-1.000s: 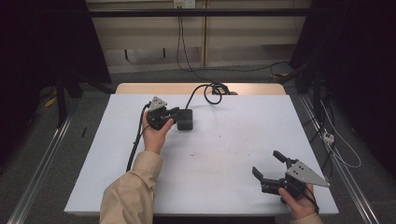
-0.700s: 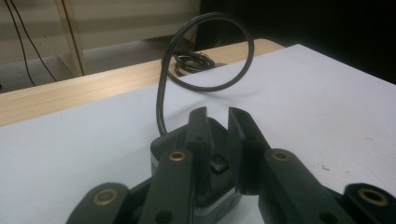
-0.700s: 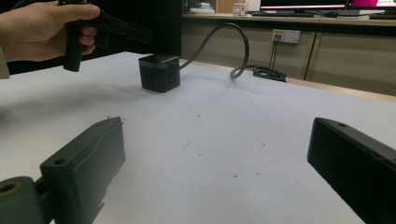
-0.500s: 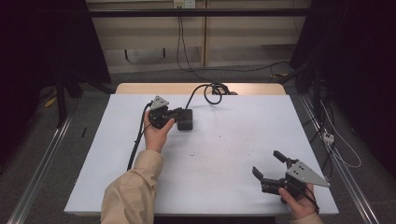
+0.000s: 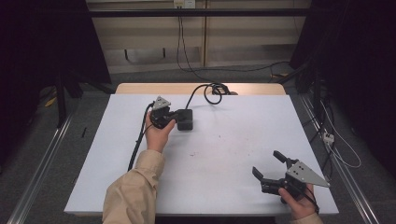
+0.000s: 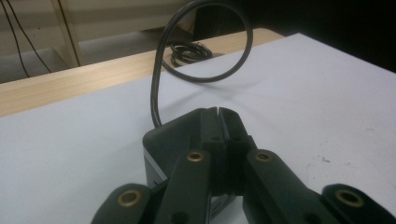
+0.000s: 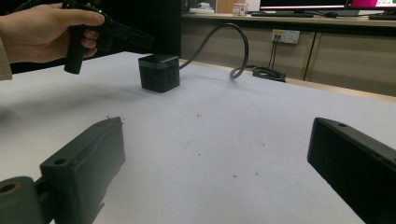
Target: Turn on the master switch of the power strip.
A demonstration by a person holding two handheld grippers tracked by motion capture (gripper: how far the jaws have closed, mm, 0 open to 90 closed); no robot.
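Toward the far left of the worktop (image 5: 219,154), the left hand-held gripper (image 5: 173,116) has just been closing and its jaws now meet with nothing between them, tips over the near top edge of the black power cube (image 5: 185,119), likely so it can press or nudge rather than grasp. The cube's cable (image 5: 198,92) arcs off to a coil at the far edge. By the near right corner, the right hand-held gripper (image 5: 271,169) waits with jaws spread and empty, well clear.
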